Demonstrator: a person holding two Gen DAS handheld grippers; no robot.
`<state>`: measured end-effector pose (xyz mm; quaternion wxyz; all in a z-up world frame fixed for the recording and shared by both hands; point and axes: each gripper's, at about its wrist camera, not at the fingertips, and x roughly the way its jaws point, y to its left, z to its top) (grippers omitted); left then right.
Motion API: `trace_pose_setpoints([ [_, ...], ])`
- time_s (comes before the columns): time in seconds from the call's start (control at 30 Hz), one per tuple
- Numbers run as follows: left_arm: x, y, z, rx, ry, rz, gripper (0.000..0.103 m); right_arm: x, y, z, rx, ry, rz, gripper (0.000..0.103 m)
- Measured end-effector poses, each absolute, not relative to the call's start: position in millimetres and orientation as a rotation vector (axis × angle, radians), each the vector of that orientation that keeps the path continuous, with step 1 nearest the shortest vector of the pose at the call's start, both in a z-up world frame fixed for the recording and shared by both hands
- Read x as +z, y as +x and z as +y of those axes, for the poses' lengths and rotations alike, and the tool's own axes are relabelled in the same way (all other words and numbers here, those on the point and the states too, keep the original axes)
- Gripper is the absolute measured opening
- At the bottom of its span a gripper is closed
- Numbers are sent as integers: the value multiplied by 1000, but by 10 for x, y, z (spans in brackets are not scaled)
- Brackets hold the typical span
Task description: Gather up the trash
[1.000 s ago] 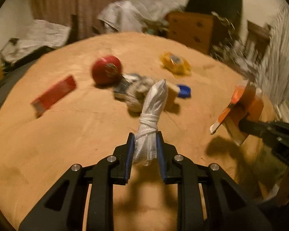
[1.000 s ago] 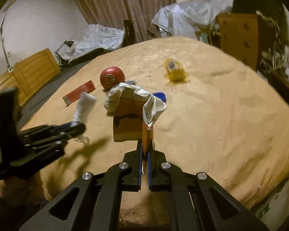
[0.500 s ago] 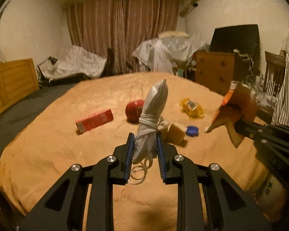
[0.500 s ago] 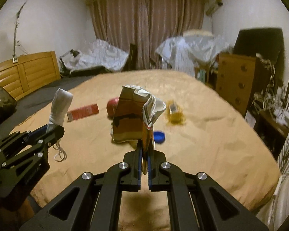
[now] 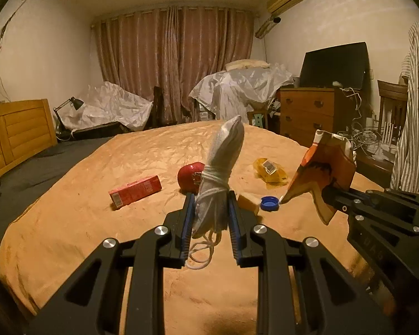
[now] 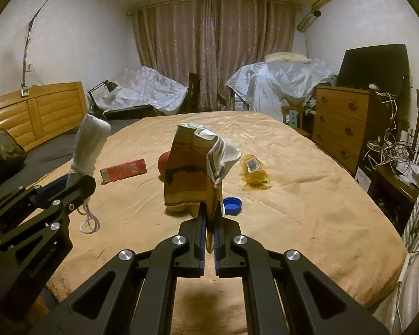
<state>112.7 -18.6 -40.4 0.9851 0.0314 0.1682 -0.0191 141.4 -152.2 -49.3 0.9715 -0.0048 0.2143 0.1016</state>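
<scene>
L gripper (image 5: 211,217) clamps tied white bundle (image 5: 220,167), R gripper (image 6: 209,223) pinches snack bag (image 6: 192,167); red box (image 5: 135,190), red ball (image 5: 189,175), yellow wrapper (image 5: 269,169), blue cap (image 5: 269,203) left on bed (image 5: 69,223).

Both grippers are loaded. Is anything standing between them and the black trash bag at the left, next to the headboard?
Nothing visible blocks it. The left gripper holds the white string-tied bundle and the right gripper the crumpled snack bag, both clear above the bedspread. The black trash bag sits at the frame's left edge, its opening unseen.
</scene>
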Motion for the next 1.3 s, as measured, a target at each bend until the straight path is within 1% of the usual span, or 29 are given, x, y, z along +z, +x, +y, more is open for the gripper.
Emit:
trace_pose_setpoints([
  [0.3,-350,1168,-296,-65,70,336,23,-402,1387,-1649,200,17,438,5],
  [0.53,-243,1203,-659,-139,73,322,23,-207,1206,-2018,136,18,441,5],
  [1.0,-16,1111,-1829,-380,103,302,23,259,606,-3480,-85,22,447,5],
  [1.3,21,977,-2679,-558,126,332,24,311,87,-4614,-207,76,517,5],
])
